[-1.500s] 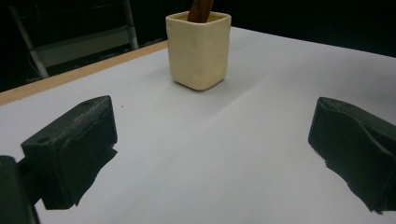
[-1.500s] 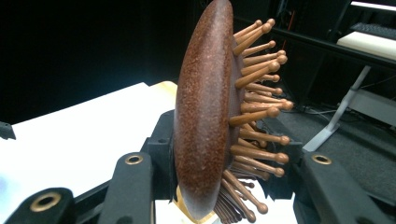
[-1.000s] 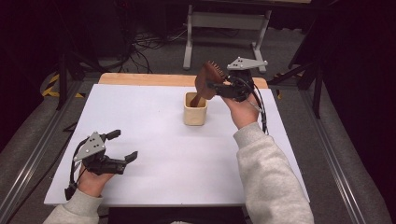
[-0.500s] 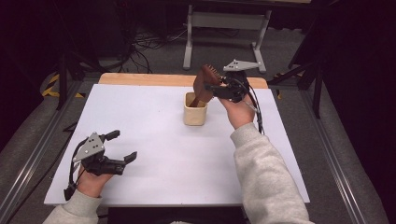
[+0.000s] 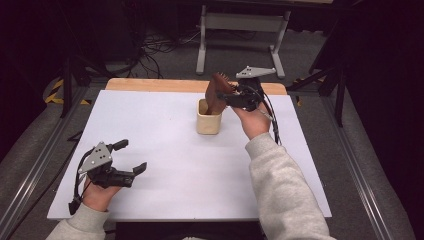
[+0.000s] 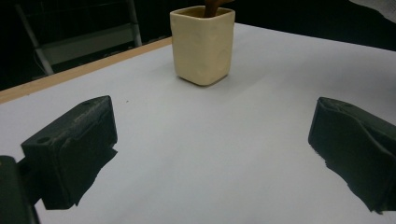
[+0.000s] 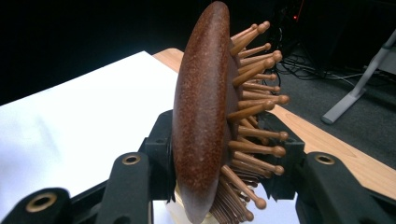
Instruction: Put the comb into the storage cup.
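The right gripper is clamped on a brown wooden hairbrush with round-tipped wooden pins; one black jaw presses on the smooth back of the brush head and the other pushes into the pins, as the right gripper view shows. The brush stands nearly upright, head up; its lower end dips into a small cream square cup, though how deep the handle goes is hard to tell, since the cup hides it. The cup stands on the white table top, toward the far side, near the bare wooden edge; in the left gripper view the cup sits well ahead, with a bit of brown handle poking from its top. The left gripper rests low near the table's front left part, jaws spread wide with nothing between them; it is well apart from the cup.
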Demonstrator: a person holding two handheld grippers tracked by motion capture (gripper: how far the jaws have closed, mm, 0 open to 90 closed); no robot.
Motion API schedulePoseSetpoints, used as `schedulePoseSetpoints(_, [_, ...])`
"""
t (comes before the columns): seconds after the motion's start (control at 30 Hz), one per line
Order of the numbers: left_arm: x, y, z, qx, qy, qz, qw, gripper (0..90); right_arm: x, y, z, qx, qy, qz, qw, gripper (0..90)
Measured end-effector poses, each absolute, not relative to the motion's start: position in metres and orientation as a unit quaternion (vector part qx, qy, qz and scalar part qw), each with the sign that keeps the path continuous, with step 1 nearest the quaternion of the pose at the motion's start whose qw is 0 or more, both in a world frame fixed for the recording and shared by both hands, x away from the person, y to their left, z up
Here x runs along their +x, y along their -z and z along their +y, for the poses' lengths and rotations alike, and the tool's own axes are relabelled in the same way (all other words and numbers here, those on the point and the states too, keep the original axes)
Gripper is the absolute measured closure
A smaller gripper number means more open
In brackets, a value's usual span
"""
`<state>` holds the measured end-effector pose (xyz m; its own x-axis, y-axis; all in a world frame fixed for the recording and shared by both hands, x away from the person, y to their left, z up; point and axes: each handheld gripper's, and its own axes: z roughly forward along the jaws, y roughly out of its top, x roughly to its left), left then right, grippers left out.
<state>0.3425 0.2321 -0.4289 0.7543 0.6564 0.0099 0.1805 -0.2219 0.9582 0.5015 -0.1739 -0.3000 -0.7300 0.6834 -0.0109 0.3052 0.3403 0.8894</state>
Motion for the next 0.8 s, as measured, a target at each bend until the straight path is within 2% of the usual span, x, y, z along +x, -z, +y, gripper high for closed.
schedulePoseSetpoints(0.5, [0.3429,0.4292,0.2318,0.753,-0.213,0.277,0.558,2.2,0.5042,0.3061,-0.1706,0.312,-0.479,0.799,0.186,51.3])
schedulePoseSetpoints(0.6, [0.343,0.4296,0.2309,0.752,-0.211,0.277,0.56,2.2,0.5058,0.3064,-0.173,0.315,-0.492,0.793,0.173,44.0])
schedulePoseSetpoints(0.67, [0.3431,0.4296,0.2307,0.752,-0.211,0.277,0.56,2.2,0.5066,0.3058,-0.1759,0.32,-0.512,0.78,0.164,34.7])
schedulePoseSetpoints(0.8, [0.3434,0.4296,0.2308,0.751,-0.21,0.277,0.561,2.2,0.5045,0.3039,-0.1756,0.311,-0.507,0.779,0.2,19.9])
